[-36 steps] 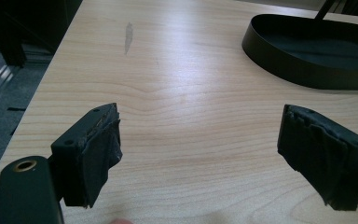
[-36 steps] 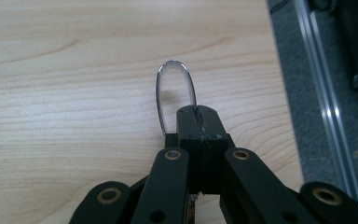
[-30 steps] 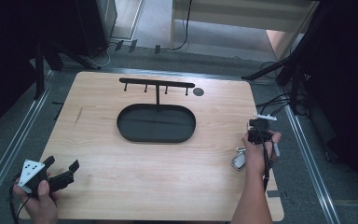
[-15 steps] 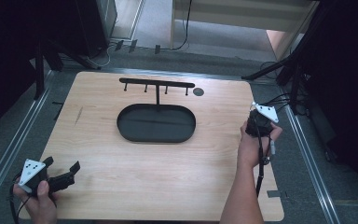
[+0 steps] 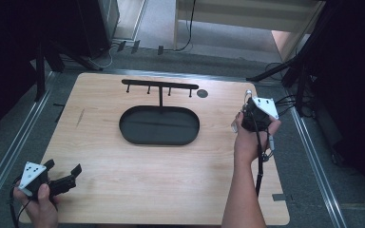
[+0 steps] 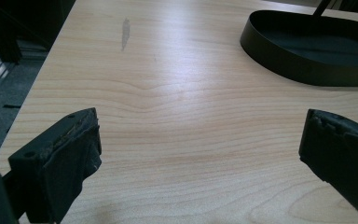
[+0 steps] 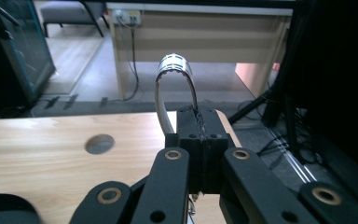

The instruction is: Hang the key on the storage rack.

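Nearest, at the table's near left corner: left gripper (image 5: 62, 176) held low in a hand, jaws spread wide with bare wood (image 6: 182, 116) between them, gripping nothing — probably parked out of the way until wanted. Farther along, mid-table: black oval tray (image 5: 159, 125), empty, with its T-shaped hook rack (image 5: 160, 86) rising at the far rim, likely where something is meant to hang. To the right of the tray, near the table's right edge: right gripper (image 7: 198, 122) raised clear of the wood, jaws pinched together on a silvery metal loop (image 7: 175, 65), possibly a watch bracelet or clasp, arching above the jaw tips. Lifted so, seemingly for carrying toward the hooks. Beyond: a round grey spot (image 5: 202, 93) on the wood, then a desk (image 5: 247, 9) across the floor.
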`<action>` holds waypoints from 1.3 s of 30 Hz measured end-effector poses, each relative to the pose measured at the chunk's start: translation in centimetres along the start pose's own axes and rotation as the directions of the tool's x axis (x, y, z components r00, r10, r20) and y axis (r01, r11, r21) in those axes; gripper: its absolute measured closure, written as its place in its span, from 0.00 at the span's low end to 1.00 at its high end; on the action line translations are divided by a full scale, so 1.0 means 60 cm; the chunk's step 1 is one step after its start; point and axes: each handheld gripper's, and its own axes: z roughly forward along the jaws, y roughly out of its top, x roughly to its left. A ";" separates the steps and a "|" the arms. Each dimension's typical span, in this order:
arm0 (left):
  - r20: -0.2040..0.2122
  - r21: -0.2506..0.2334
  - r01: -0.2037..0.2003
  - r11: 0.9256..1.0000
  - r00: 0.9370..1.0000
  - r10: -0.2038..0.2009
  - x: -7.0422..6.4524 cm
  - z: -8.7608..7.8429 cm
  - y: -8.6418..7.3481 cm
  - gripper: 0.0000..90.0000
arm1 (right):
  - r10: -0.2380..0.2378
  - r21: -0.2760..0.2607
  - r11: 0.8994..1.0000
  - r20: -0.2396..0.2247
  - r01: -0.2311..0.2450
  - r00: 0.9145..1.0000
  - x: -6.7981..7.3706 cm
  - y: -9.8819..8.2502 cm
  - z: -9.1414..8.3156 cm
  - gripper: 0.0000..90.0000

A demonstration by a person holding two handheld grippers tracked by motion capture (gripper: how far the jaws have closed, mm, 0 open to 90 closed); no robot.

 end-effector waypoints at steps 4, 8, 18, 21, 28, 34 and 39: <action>-0.002 0.001 -0.003 1.000 1.000 0.003 0.000 0.000 0.000 0.00 | 0.007 -0.024 1.000 -0.041 -0.008 0.999 0.017 0.004 -0.013 1.00; 0.001 0.000 0.003 1.000 1.000 -0.003 0.000 0.000 0.000 0.00 | 0.005 -0.038 0.999 -0.090 -0.008 0.996 0.037 0.006 -0.023 1.00; -0.001 -0.009 0.000 1.000 1.000 0.000 0.000 -0.001 -0.001 0.00 | -0.013 -0.064 0.998 -0.222 -0.002 0.975 0.100 0.012 -0.045 1.00; -0.003 -0.008 0.001 1.000 1.000 -0.001 0.000 -0.001 -0.001 0.00 | -0.018 -0.070 0.998 -0.238 0.001 0.971 0.112 0.015 -0.049 1.00; -0.007 -0.006 -0.001 1.000 1.000 0.001 0.000 -0.001 0.000 0.00 | -0.019 -0.084 0.996 -0.301 -0.006 0.954 0.149 0.026 -0.060 1.00; -0.006 -0.005 0.001 1.000 1.000 -0.001 0.000 -0.001 0.000 0.00 | -0.013 -0.065 0.998 -0.337 -0.009 0.941 0.180 0.020 -0.059 1.00; -0.006 -0.005 0.002 1.000 1.000 -0.002 0.001 -0.001 0.000 0.00 | -0.025 -0.048 0.999 -0.348 0.009 0.937 0.200 0.010 -0.056 1.00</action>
